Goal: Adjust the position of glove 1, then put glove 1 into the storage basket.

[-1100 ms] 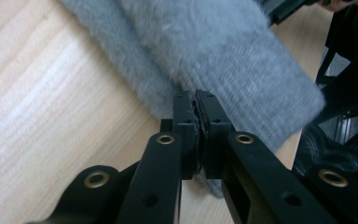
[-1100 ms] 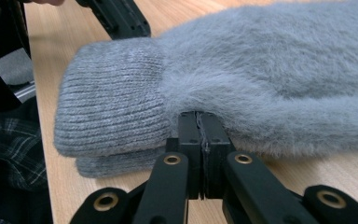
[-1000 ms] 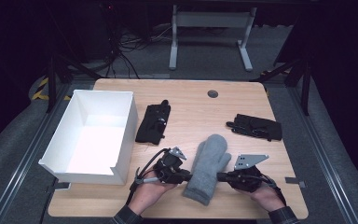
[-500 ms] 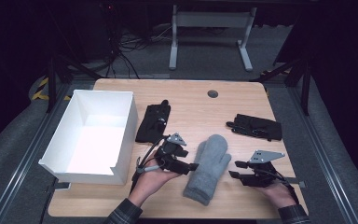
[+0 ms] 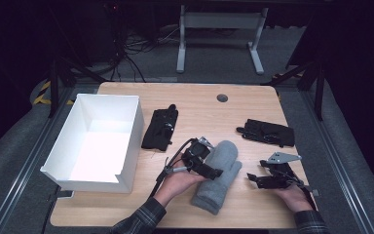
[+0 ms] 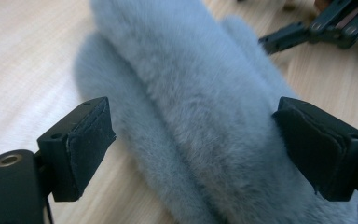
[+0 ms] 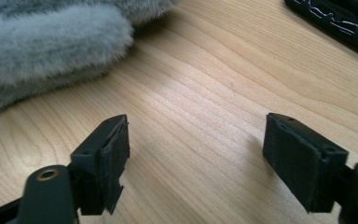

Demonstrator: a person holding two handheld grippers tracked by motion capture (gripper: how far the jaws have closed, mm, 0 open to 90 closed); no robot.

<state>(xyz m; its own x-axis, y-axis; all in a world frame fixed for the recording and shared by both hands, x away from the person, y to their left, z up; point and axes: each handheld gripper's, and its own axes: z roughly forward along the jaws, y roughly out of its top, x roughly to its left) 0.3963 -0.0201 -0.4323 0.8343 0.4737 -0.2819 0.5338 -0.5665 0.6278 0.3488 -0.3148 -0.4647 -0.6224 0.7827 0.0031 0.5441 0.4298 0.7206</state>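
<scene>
Both grippers [image 5: 219, 171] [image 5: 250, 178] have just opened wide, empty; folded mitten [image 5: 219, 178] may spring apart, released unpressed.

So the thing here is a fluffy grey fleece mitten [image 5: 217, 176], folded lengthwise so it's a thick long roll with one layer stacked on the other. It lies flat on the light wooden bench [image 5: 199, 114], near the front edge and a bit right of the middle, running diagonally: rounded end pointing up and to the right, the other end down toward the front edge. In the left gripper view the fur [image 6: 200, 116] looks soft and dense, pale blue-grey, with a clear crease between the two layers. In the right gripper view its fuzzy edge [image 7: 51, 42] rests right on the wood.
</scene>
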